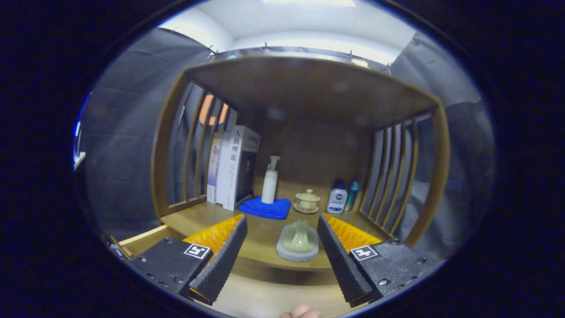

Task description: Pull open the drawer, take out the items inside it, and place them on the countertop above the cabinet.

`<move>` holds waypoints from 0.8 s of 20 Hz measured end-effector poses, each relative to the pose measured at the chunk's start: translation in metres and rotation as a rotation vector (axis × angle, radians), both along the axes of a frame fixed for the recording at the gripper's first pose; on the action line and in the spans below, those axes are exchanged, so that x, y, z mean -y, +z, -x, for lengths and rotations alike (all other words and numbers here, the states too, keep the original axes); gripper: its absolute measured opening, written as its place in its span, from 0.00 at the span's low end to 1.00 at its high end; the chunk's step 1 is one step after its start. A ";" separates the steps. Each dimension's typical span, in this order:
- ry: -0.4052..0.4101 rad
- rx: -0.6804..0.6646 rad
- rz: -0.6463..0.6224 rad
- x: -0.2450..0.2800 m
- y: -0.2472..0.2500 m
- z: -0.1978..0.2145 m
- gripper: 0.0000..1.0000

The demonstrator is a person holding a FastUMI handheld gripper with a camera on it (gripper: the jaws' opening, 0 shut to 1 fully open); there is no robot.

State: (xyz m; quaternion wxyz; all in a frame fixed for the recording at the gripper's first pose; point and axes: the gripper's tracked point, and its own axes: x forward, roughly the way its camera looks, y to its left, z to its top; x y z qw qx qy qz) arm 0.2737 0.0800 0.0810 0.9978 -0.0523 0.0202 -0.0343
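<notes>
Gripper view: fingers of the gripper (282, 247) stand wide apart and hold nothing, with a pale green ornament on a grey base (298, 241) between them, resting near the front edge of the bench (260, 232). The item looks already placed, so withdrawal should be straight back, keeping both fingers clear of its base to avoid tipping it. Its top is glossy, translucent and ridged; its base is rounded. Beyond stand books (234, 168), a pump bottle (270, 181) on a blue cloth (267, 207), a lidded cup (307, 201) and two small bottles (343, 197). Part of the drawer (141, 240) shows below the bench, open.
</notes>
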 end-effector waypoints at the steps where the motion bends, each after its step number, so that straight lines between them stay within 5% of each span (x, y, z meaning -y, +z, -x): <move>1: 0.012 0.022 -0.011 -0.010 -0.003 0.022 1.00; 8: 0.032 0.026 -0.005 -0.040 -0.068 0.128 1.00; 16: -0.034 -0.078 -0.149 -0.023 -0.143 0.153 1.00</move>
